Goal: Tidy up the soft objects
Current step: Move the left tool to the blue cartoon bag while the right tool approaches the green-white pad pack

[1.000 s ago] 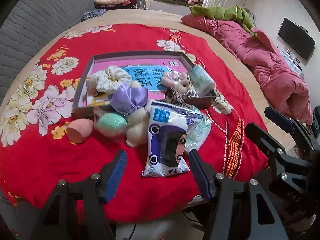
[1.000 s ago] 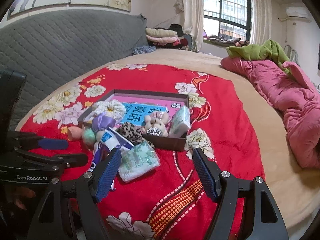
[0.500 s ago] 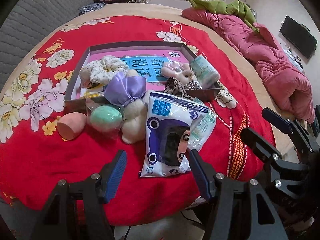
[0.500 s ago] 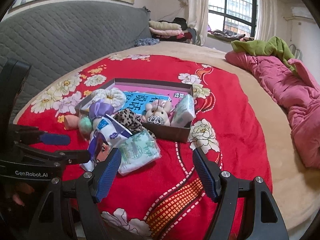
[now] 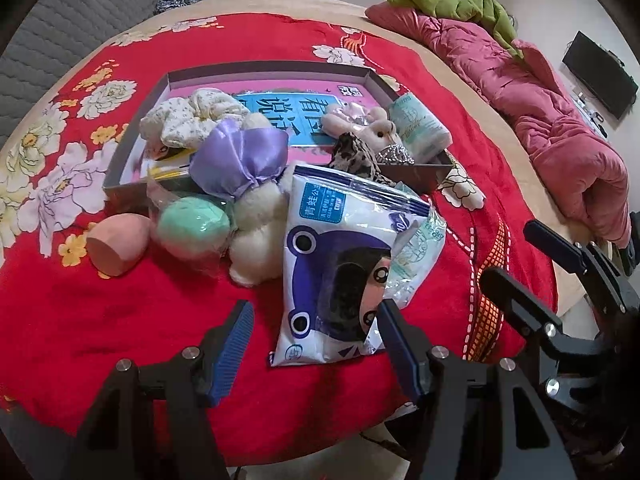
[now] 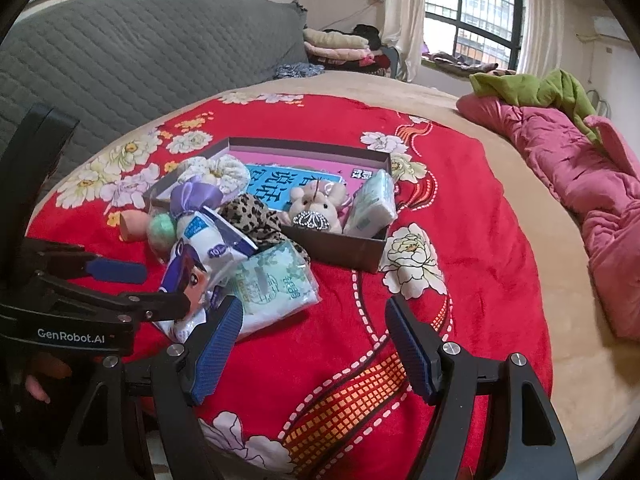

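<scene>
Two grippers are in view, both with jaws spread apart and holding nothing. In the left wrist view, the left gripper (image 5: 316, 334) occupies the bottom centre of the frame, hovering over the red floral blanket (image 5: 100, 312).

Left of centre, a pink egg-shaped sponge (image 5: 116, 244) lies on the blanket. Just right of it sits a green ball in clear wrap (image 5: 192, 226), touching a cream plush toy (image 5: 256, 236). A purple satin pouch (image 5: 240, 160) rests on top of that toy, against the near wall of the shallow box (image 5: 264, 68) in the upper centre. Inside the box, at its left end, lies a white floral scrunchie (image 5: 192, 114).

At centre, a white and purple cartoon pack (image 5: 336, 276) lies flat, its lower edge between the left gripper's fingertips (image 5: 236, 328). A pale green tissue pack (image 5: 416, 256) is partly tucked under its right side. A leopard-print cloth (image 5: 356, 158) drapes over the box's near wall. A small plush rabbit (image 5: 376, 128) and a second tissue pack (image 5: 420, 124) sit in the box's right end.

The right gripper (image 5: 532, 264) appears at the right edge. A pink quilt (image 5: 560, 120) is bunched at the upper right.

In the right wrist view, the right gripper (image 6: 312, 344) fills the bottom centre, with the pale green tissue pack (image 6: 272, 280) just beyond its left finger.
</scene>
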### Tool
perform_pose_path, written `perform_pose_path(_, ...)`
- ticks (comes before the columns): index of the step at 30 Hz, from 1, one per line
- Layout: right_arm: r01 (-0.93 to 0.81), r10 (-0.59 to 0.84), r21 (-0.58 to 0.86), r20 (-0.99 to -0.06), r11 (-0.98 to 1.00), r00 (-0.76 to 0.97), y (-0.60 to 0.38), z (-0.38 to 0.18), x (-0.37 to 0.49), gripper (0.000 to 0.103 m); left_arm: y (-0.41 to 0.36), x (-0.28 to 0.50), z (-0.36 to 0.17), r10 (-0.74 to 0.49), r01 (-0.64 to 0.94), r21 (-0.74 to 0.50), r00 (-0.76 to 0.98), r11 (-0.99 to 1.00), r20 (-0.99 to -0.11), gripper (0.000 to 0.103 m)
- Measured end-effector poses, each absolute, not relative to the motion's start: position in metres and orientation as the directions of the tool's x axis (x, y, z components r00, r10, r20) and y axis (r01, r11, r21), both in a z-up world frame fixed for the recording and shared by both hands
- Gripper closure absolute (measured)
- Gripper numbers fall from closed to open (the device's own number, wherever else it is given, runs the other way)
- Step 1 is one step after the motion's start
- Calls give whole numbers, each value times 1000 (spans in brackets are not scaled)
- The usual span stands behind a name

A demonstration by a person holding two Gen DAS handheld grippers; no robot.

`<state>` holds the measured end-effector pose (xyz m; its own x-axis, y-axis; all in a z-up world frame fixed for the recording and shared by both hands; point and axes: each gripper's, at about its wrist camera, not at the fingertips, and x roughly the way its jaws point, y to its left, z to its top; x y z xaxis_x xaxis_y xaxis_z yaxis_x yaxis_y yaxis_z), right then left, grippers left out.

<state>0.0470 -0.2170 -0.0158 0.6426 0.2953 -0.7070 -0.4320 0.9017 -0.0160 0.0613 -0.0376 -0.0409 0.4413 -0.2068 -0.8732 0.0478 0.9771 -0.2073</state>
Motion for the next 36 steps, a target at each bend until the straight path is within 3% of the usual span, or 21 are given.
perform_pose_path(28, -479, 325, -1, -733, 878, 598, -205, -37, 58, 28, -32, 77, -59, -192, 1, -211, 419, 977, -887, 40)
perform_pose_path(36, -533, 363, -2, -730, 846, 579, -190, -43, 62, 28, -23, 75, -57, -206, 7, -225, 433, 974, -878, 46)
